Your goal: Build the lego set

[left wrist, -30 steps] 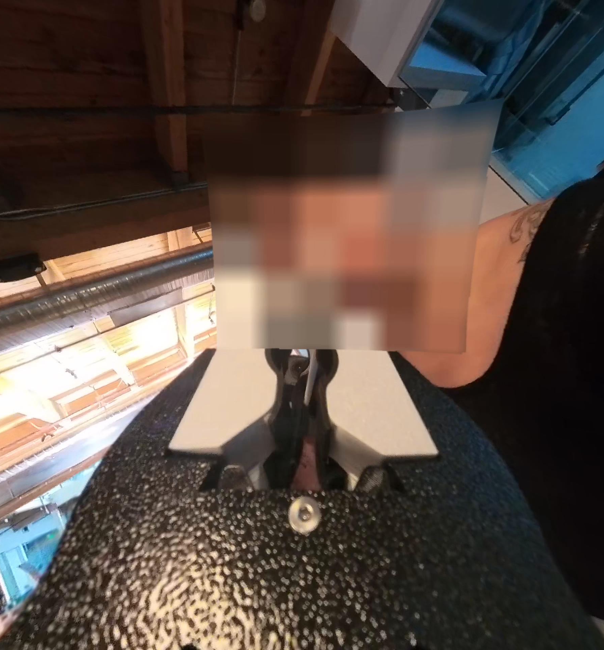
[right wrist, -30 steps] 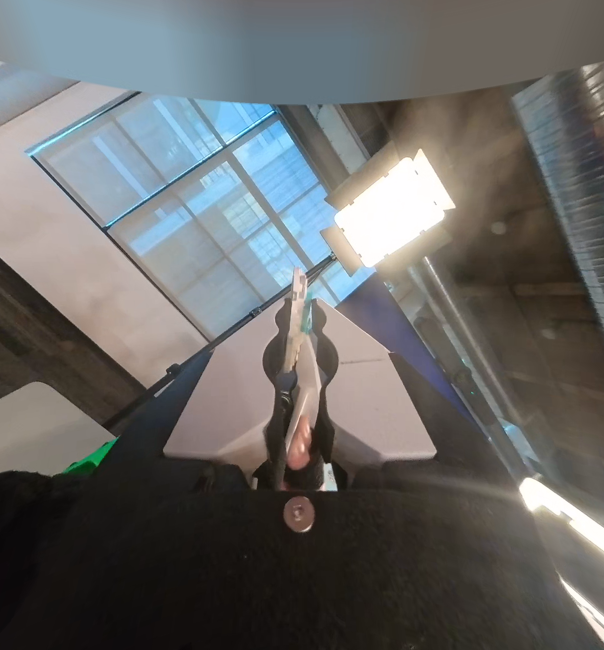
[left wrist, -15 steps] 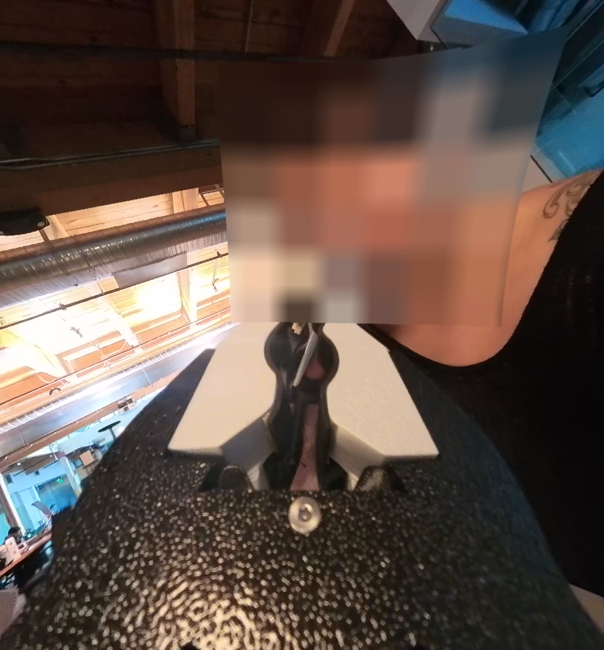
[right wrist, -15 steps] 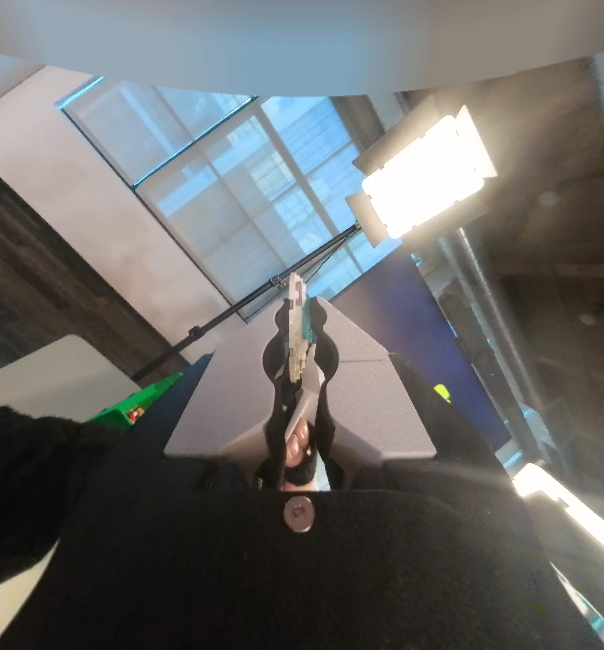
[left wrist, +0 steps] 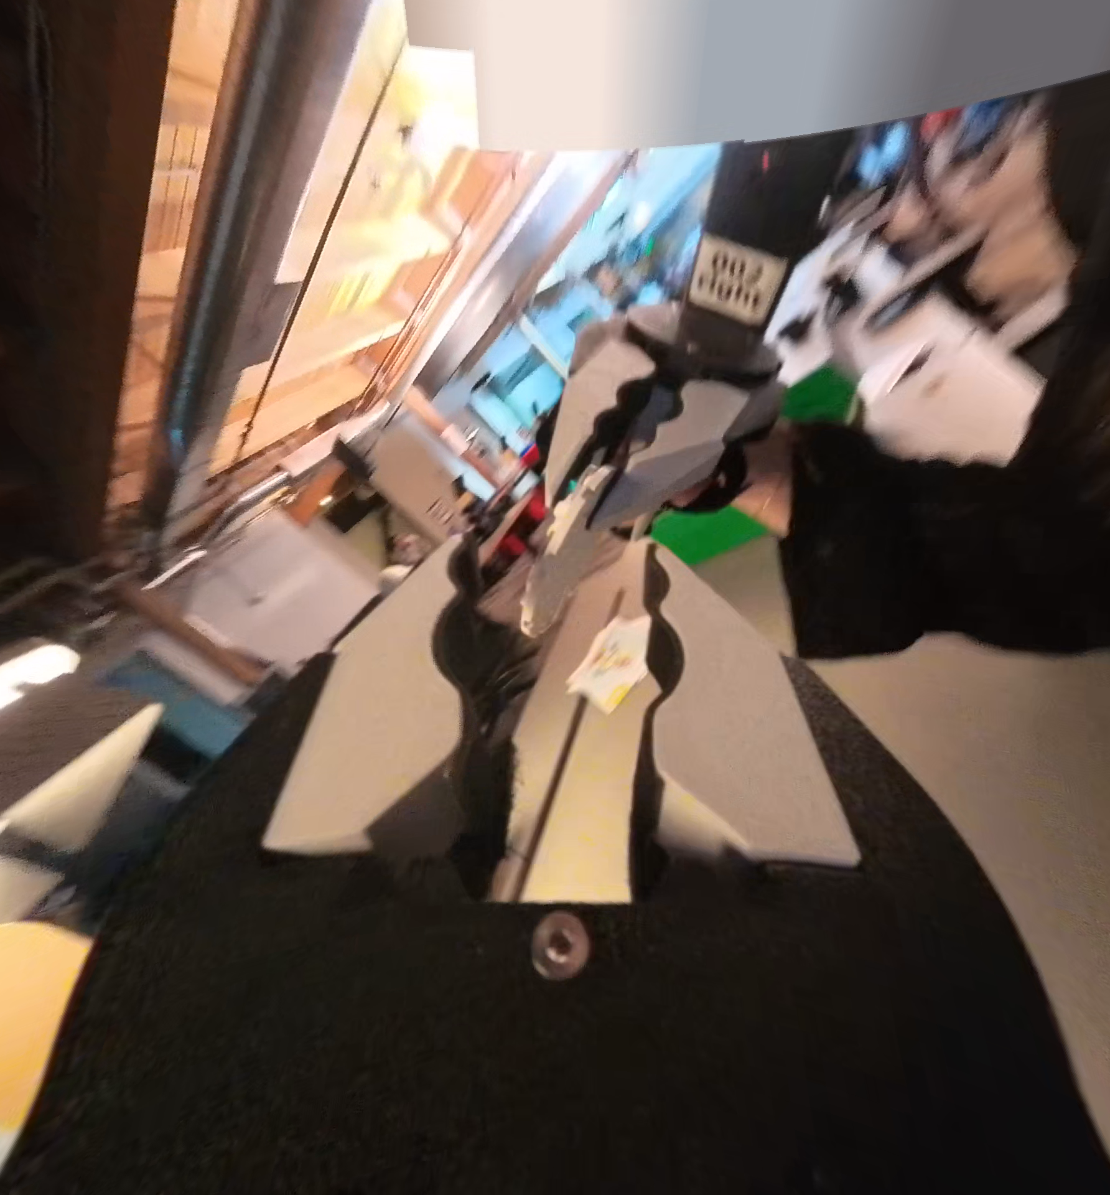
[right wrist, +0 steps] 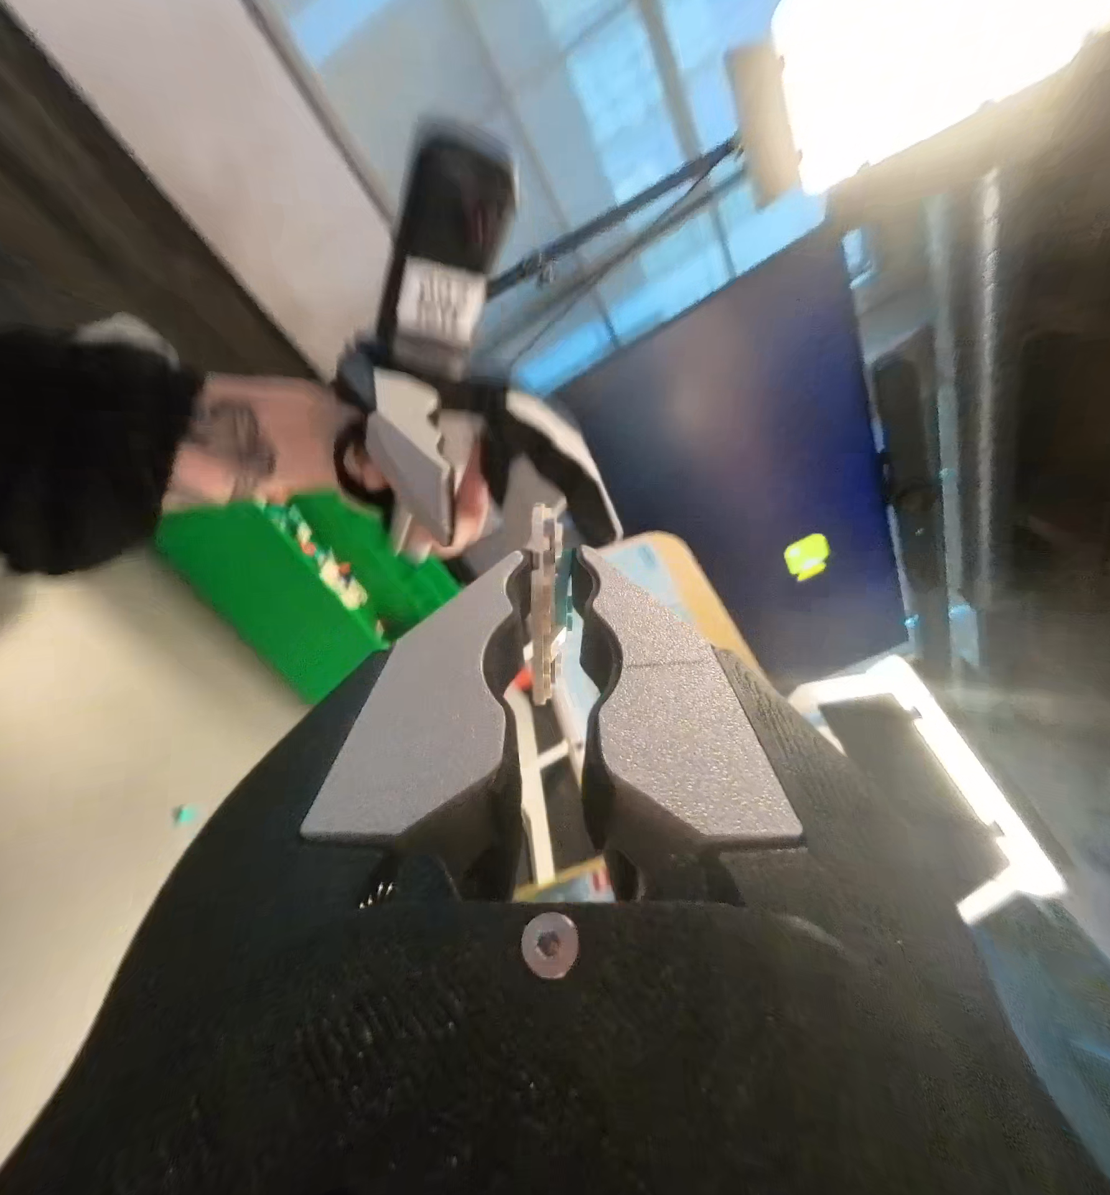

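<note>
In the right wrist view my right gripper (right wrist: 549, 561) is shut on a thin grey Lego plate assembly (right wrist: 543, 621) with a teal piece on its right side. The assembly stands upright between the pads. In the blurred left wrist view my left gripper (left wrist: 555, 562) is wide open with nothing between its pads. The right gripper (left wrist: 610, 452) shows just ahead of it, holding the grey and white assembly (left wrist: 555, 569) pointing down toward my open jaws without touching them. The left gripper (right wrist: 423, 478) also shows in the right wrist view, open, behind and left of the assembly.
Green parts bins (right wrist: 294, 582) with loose bricks stand on the pale table (right wrist: 87, 711); they also show in the left wrist view (left wrist: 707, 530). A printed sheet (left wrist: 610, 659) lies on the table. A dark blue screen (right wrist: 733, 452) stands behind. A black sleeve (left wrist: 895, 549) is at the right. My two grippers' fingertips are within a few centimetres of each other.
Both views have swung down from the ceiling toward the table. My left gripper has gone from nearly shut to wide open. My right gripper still holds the grey assembly.
</note>
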Demonstrator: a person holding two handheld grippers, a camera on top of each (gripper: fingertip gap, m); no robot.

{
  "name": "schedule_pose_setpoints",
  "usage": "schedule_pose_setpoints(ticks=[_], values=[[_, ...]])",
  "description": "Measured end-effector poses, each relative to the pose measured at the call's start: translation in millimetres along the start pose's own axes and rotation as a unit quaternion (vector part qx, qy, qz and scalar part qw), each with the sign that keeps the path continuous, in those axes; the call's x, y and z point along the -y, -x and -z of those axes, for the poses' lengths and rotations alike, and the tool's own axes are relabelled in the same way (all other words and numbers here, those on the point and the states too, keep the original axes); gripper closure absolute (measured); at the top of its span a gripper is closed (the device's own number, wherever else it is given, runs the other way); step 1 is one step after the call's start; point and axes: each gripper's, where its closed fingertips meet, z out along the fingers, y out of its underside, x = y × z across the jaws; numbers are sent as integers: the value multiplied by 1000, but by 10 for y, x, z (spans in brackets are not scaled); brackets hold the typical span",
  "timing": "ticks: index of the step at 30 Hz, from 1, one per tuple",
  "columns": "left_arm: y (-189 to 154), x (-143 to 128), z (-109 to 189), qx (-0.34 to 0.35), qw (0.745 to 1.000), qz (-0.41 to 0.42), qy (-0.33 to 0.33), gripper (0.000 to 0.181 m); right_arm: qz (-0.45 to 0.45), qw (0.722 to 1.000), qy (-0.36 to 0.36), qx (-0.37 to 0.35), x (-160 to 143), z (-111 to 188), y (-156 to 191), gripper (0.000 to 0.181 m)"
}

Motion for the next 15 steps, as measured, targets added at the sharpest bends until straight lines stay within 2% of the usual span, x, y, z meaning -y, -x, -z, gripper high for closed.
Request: schedule_pose_setpoints(ticks=[2, 4, 8, 15], values=[[-34, -53, -37, 10, 997, -55, 52, 144, 3, 1000, 3, 11, -16, 23, 29, 172], [-95, -82, -62, -1, 994, -78, 77, 150, 5, 1000, 2, 23, -22, 29, 65, 172], [-180, -28, -80, -22, 992, -106, 63, 171, 8, 999, 2, 47, -27, 27, 145, 172], [-124, -69, -29, -4, 980, -172, 97, 177, 36, 999, 21, 29, -64, -34, 130, 171]])
